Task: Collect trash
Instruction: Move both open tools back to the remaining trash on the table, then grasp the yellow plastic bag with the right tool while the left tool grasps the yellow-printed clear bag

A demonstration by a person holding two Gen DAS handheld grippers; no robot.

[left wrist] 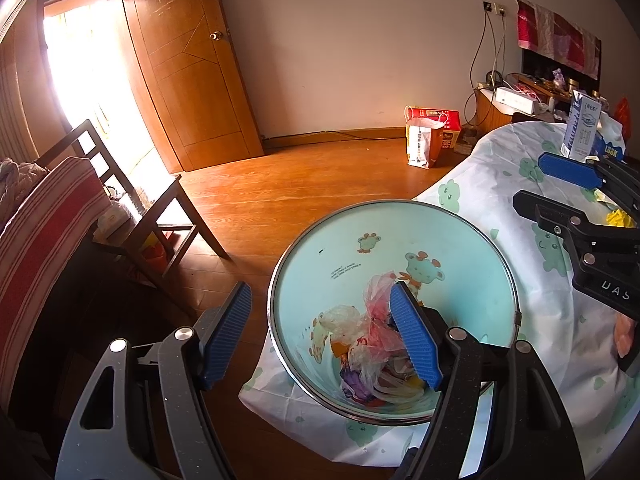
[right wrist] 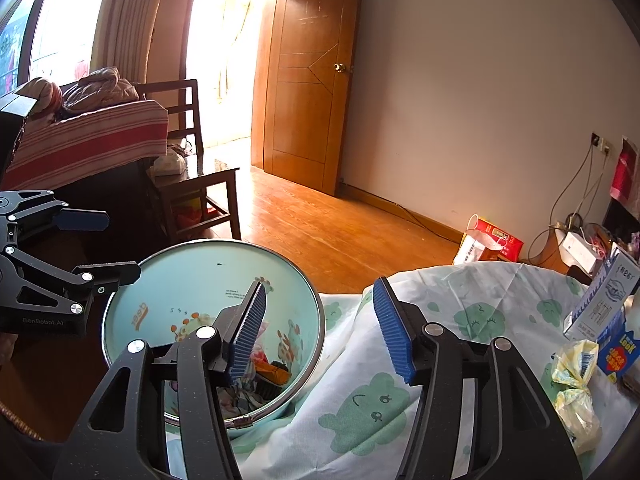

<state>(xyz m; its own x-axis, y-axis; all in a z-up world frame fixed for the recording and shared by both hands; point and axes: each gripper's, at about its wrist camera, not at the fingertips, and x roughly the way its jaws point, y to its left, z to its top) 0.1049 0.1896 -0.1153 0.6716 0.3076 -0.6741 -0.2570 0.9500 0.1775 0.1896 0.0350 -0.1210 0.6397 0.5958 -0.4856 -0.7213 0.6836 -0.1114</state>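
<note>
A light-blue cartoon-printed bin [left wrist: 400, 240] with a metal rim stands against the table's cloth edge. It holds pink and clear plastic bags [left wrist: 376, 320] and wrappers. My left gripper [left wrist: 320, 336] is open and straddles the bin's near-left rim, one finger outside and one over the trash, gripping nothing. My right gripper [right wrist: 320, 332] is open too, with its left finger over the bin [right wrist: 192, 280] and its right finger over the cloth. Crumpled yellowish wrappers [right wrist: 576, 380] lie on the table to its right. Each view shows the other gripper: the right one [left wrist: 560, 196], the left one [right wrist: 100, 246].
The table wears a white cloth with green prints [right wrist: 380, 396]. A milk carton [right wrist: 604, 300] and a blue box [right wrist: 616, 356] stand at its right. A wooden chair [left wrist: 132, 200], a striped blanket [left wrist: 44, 240], paper bags [left wrist: 428, 136] on the wooden floor and an open door [left wrist: 192, 64] lie beyond.
</note>
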